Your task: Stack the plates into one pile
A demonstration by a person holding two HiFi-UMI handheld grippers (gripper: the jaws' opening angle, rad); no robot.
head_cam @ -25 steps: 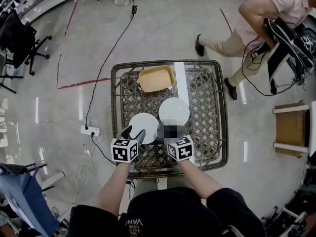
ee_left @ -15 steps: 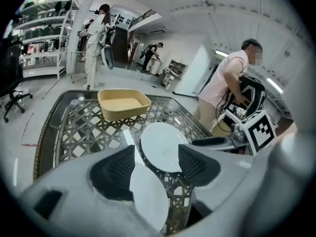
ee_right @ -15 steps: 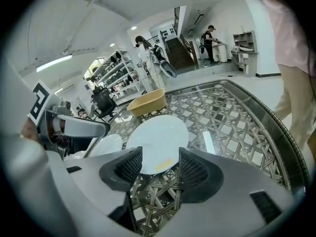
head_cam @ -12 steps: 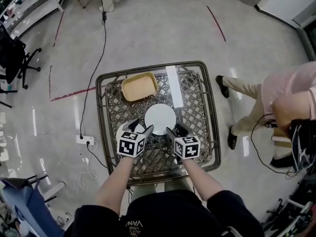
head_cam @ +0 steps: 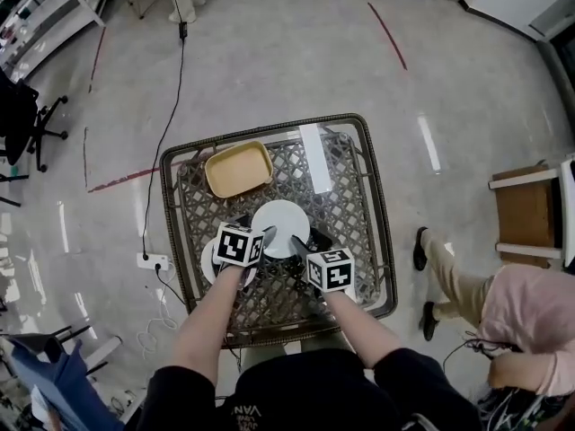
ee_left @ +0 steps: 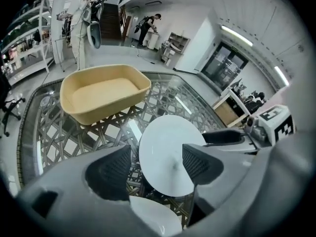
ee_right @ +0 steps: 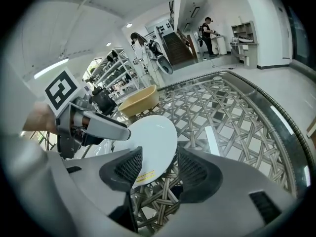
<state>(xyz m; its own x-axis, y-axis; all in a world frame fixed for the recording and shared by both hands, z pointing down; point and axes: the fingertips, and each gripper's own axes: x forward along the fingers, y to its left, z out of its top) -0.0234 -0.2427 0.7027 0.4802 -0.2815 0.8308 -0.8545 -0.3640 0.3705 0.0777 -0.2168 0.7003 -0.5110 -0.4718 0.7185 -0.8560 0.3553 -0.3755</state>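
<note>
- Both grippers are brought nearer the middle plate than before: left gripper jaws opening, empty; right gripper jaws spread astride its rim.
- Nothing is stacked; the other plate lies apart on the bench.

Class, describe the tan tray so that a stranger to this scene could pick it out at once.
Find the square lattice table on the shiny floor. In its upper left corner in the head view sits the tan tray. It alone is rectangular, deep-walled and tan; the centre plate and the left plate are round, flat and white.
</note>
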